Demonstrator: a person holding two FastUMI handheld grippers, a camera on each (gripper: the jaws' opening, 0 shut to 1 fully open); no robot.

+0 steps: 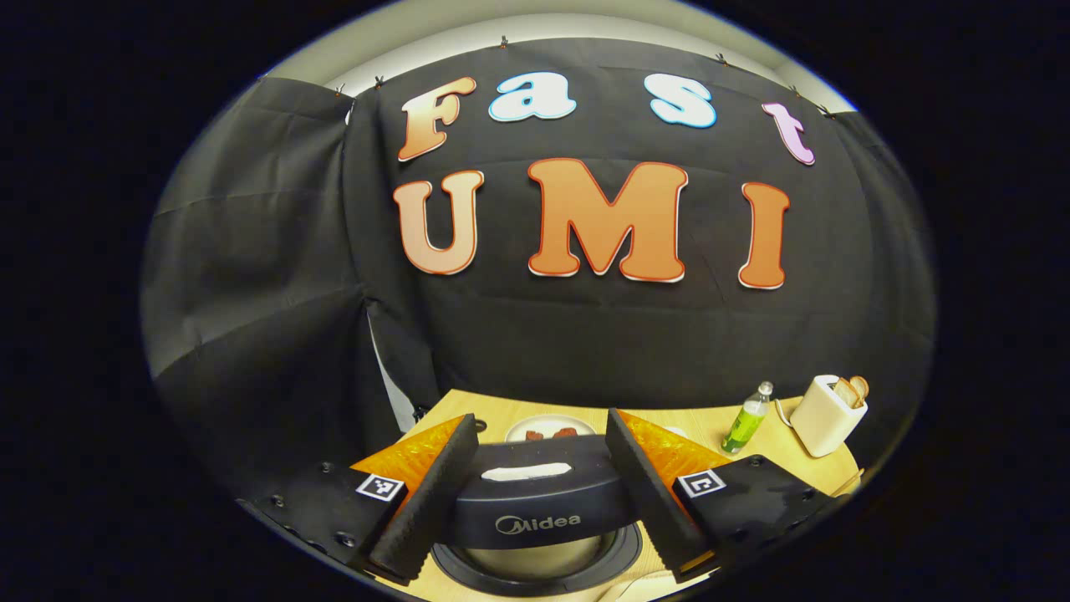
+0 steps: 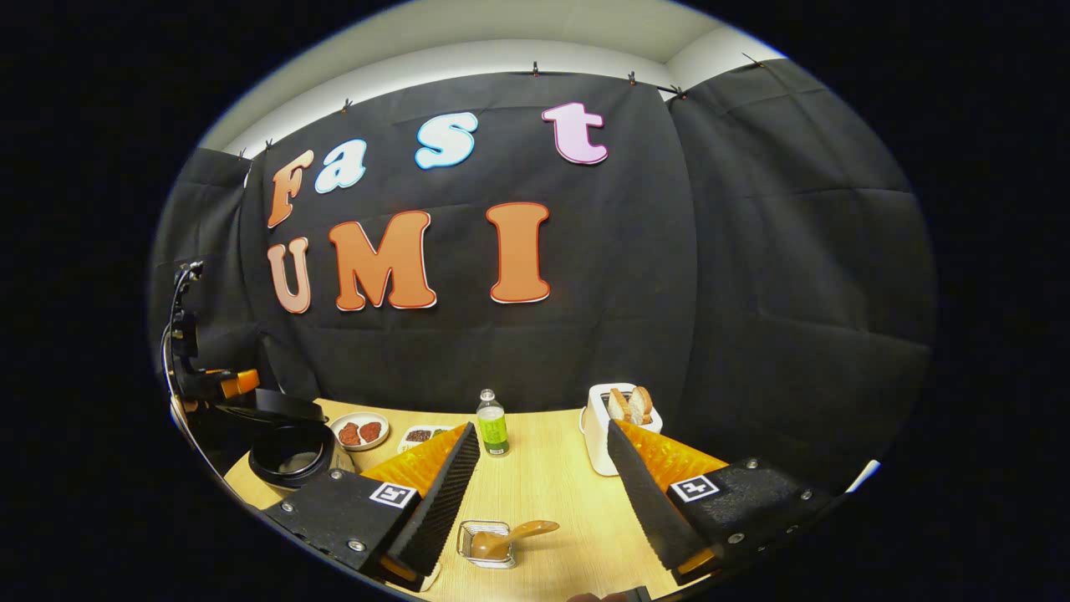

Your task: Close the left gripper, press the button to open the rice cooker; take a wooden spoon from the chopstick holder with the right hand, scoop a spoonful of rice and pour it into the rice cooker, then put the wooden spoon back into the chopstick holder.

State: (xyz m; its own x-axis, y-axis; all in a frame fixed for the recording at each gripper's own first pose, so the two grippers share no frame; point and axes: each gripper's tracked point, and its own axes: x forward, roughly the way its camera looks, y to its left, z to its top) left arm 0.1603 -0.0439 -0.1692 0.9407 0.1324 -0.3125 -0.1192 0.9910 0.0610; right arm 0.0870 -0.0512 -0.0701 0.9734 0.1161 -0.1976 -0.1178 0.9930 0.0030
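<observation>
Rice cooker (image 1: 535,502) lid up, wooden spoon (image 2: 510,537) in its holder (image 2: 486,543).
I hold left gripper (image 1: 535,485) and right gripper (image 2: 543,493) fingers wide, gripping nothing.

- rice cooker (image 1: 535,510) in the left gripper view – its lower rim runs off the bottom edge, and its raised lid hides most of the plate (image 1: 547,428) behind it
- wooden spoon (image 2: 510,538) in the right gripper view – bowl end sits down inside the chopstick holder (image 2: 485,543), can't tell what's on it
- small dish (image 2: 422,436) past the bottle – contents too tiny to make out
</observation>
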